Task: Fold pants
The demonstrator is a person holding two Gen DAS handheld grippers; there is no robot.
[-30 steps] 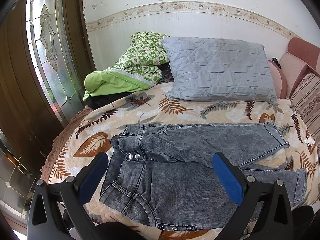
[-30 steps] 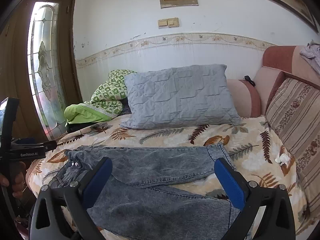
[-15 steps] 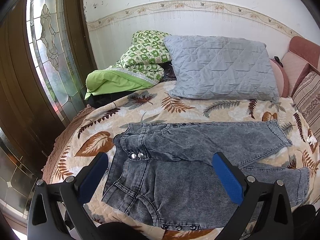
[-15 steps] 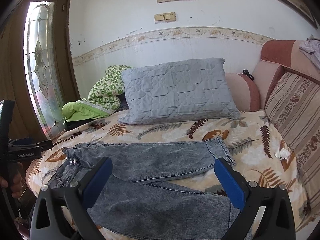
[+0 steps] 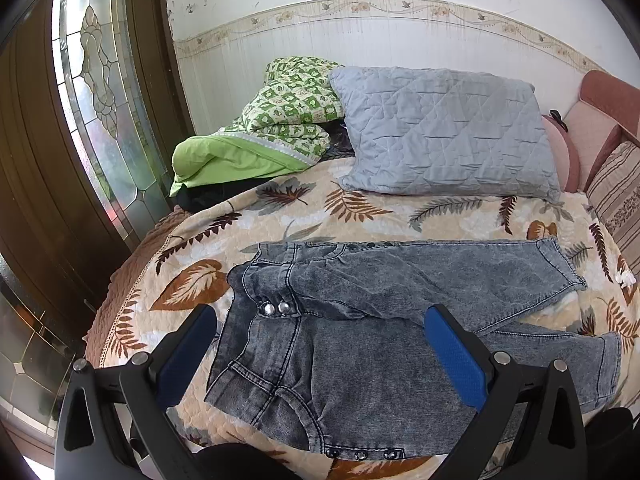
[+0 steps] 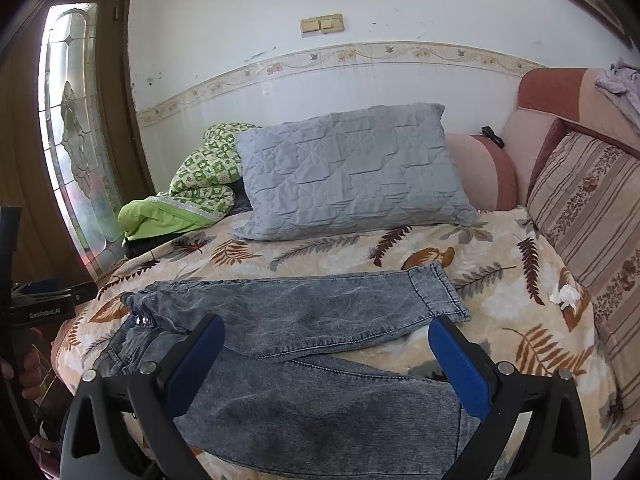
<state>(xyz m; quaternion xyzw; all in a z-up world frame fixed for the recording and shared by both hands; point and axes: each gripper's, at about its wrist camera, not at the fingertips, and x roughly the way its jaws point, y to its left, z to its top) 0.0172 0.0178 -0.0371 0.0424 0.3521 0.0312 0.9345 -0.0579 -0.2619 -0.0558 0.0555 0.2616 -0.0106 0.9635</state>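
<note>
Lit brightly and evenly by daylight from the leaded glass window (image 5: 100,92) at left; glass slightly blown out. Soft, faint shadows only. Sharp across the bed (image 5: 360,216). Heavily bowed by fisheye, straight lines curved, corners blacked out by vignette.

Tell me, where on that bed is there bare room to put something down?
Free: the strip of bedspread between the pillow and the jeans, and the patch between the jeans' cuff and the striped cushion. Crowded: the far left corner, under the green blanket.
</note>
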